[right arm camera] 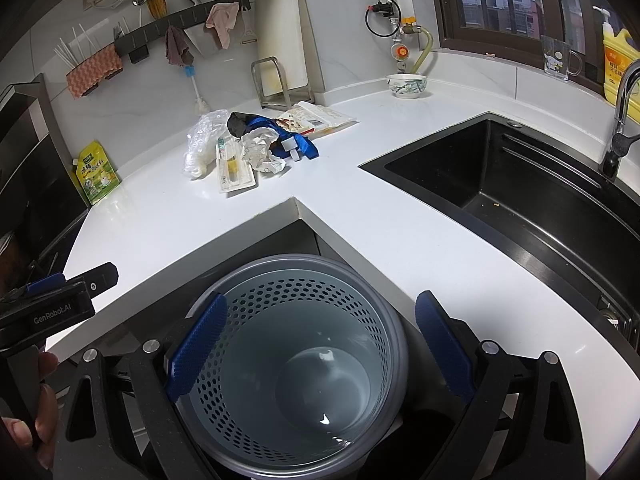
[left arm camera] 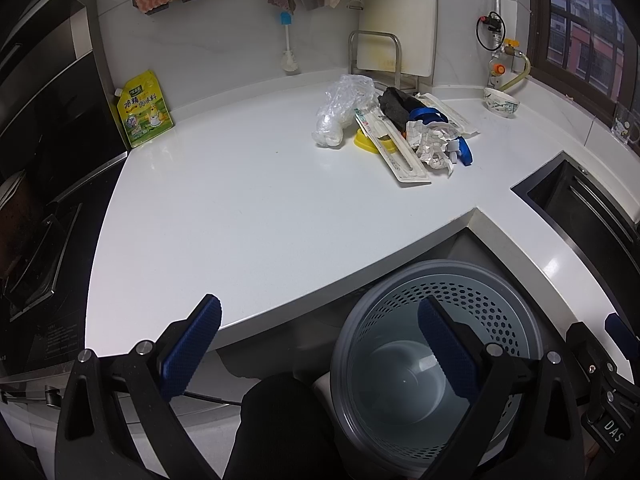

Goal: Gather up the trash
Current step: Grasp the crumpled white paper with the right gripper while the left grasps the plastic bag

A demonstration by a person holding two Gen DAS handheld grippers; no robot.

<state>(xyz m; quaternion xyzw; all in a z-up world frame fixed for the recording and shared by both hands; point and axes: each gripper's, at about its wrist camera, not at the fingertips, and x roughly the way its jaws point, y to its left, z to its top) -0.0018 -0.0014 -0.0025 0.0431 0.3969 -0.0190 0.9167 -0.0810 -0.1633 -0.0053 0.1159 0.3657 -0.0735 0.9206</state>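
**Both claws wide open and empty above the bin, trash not yet touched**

A white L-shaped kitchen countertop (left arm camera: 248,216) wraps around an inner corner. Below that corner, on the floor, stands a grey perforated wastebasket (right arm camera: 296,364), which looks empty.

The trash sits in one heap toward the back edge of the countertop, near its far corner: a crumpled clear plastic bag (left arm camera: 340,114), a long white blister pack (left arm camera: 394,150), a crumpled printed paper (left arm camera: 432,146), a dark wad (left arm camera: 396,106), a blue strap (right arm camera: 294,140) and a flat food packet (right arm camera: 320,118).

The left gripper (left arm camera: 320,352) hangs over the countertop's front edge, its jaws spread wide, holding and touching nothing. The right gripper (right arm camera: 320,352) hovers directly above the wastebasket, jaws equally wide, also empty.

Collecting appears to be at its very start. The next move would likely call for reaching a claw forward across the countertop to the heap, closing on one piece, probably the near blister pack or paper, and carrying it back over the wastebasket.
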